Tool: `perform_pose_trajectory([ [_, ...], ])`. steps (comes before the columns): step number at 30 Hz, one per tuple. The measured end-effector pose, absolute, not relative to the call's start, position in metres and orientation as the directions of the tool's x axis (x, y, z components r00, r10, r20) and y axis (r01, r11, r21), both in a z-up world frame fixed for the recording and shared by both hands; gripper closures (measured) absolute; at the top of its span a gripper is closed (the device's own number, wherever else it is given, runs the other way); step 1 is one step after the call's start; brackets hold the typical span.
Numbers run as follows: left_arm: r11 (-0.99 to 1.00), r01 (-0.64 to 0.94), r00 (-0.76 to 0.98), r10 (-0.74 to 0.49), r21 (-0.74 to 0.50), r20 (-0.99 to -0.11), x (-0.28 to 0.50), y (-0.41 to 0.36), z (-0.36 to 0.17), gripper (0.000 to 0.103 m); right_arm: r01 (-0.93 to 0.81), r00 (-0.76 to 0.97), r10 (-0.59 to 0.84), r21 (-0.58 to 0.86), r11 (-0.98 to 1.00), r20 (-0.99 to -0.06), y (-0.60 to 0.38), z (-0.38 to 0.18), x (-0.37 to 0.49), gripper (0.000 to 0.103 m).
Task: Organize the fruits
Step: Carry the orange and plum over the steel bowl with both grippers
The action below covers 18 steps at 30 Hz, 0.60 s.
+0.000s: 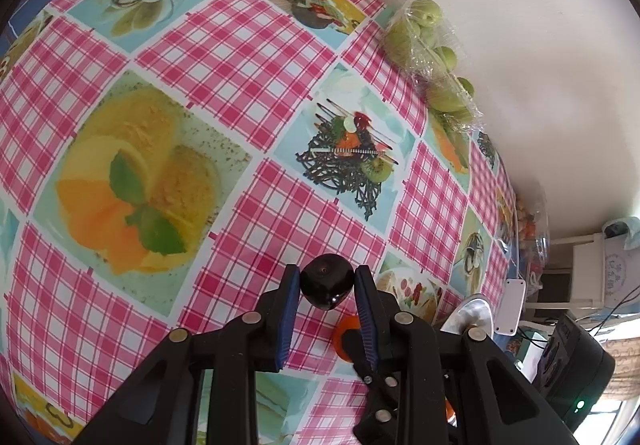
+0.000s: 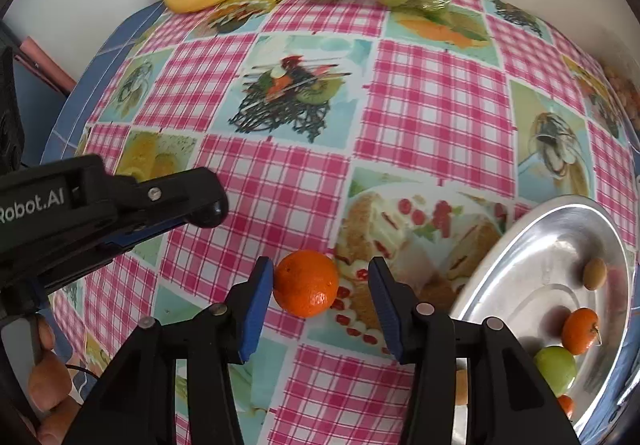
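Blue pads of the right gripper are spread around an orange, to be squeezed and carried to the tray; a dark plum is held tight by the left gripper.

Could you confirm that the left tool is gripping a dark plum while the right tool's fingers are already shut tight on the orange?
Not quite: the right tool is open around the orange, its right finger clearly apart from the fruit, as the right wrist view shows. The left tool does grip the dark plum.
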<state>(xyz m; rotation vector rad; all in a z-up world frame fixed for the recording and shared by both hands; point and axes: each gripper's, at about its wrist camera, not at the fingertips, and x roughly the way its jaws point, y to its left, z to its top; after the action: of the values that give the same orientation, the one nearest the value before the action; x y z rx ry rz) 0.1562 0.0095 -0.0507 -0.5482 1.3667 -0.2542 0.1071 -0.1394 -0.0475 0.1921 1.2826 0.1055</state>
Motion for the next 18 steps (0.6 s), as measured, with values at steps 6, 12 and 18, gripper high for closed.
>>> perform_pose_trajectory([
  [6,0.850,-0.148,0.197,-0.476,-0.506,-0.857,0.157,0.010,-0.053,0.073,0.003,0.242,0.179,0.186,0.983,-0.953,-0.129,-0.060,0.108,0.056],
  [12,0.849,-0.155,0.196,-0.475,-0.506,-0.858,0.156,0.010,-0.054,0.073,0.011,0.262,0.183,0.193,0.981,-0.948,-0.130,-0.056,0.107,0.065],
  [18,0.848,-0.159,0.202,-0.474,-0.506,-0.857,0.157,0.011,-0.054,0.073,0.015,0.269,0.189,0.200,0.980,-0.944,-0.134,-0.050,0.107,0.065],
])
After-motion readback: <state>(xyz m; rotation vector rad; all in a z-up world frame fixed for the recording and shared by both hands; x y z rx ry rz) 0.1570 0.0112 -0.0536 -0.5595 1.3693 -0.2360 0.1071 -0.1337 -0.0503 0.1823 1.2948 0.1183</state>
